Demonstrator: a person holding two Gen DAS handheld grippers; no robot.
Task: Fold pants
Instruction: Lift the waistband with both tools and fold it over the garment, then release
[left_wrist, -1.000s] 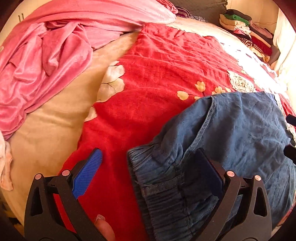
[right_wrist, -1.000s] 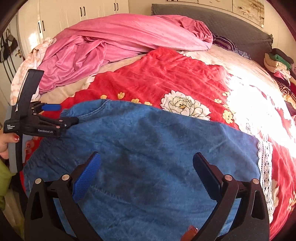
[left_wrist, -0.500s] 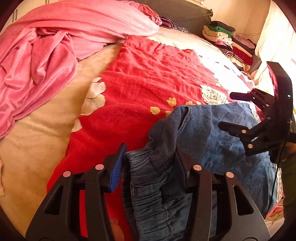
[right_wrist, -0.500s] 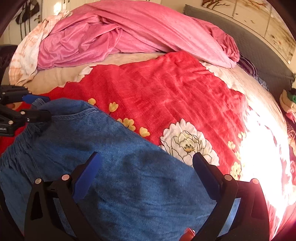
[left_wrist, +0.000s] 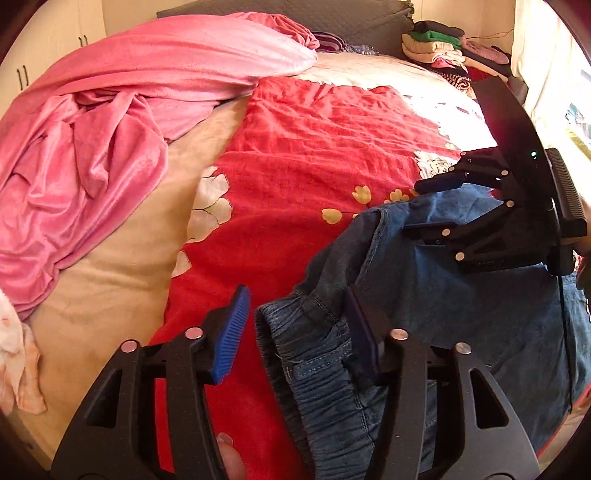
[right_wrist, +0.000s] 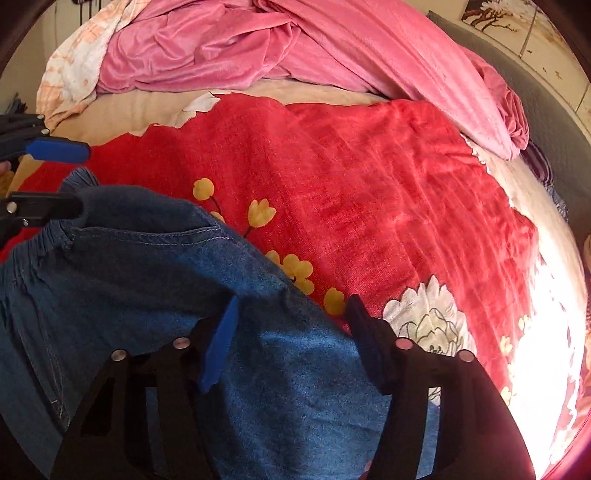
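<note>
The blue denim pants (left_wrist: 461, 306) lie on the red flowered blanket (left_wrist: 314, 155) that covers the bed, waistband toward the left gripper (left_wrist: 299, 332). Its jaws are opening around the gathered waistband, the left pad clear of the cloth. The right gripper (right_wrist: 291, 332) is closing over the pants' upper edge, pads not yet pressing. A pink blanket (left_wrist: 110, 129) is heaped behind.

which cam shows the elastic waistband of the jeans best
The left wrist view. There the gathered waistband lies close up between the opening jaws of the left gripper, stitching clear. The right wrist view shows only a short stretch of it at the far left edge, beside that gripper's fingers.
</note>
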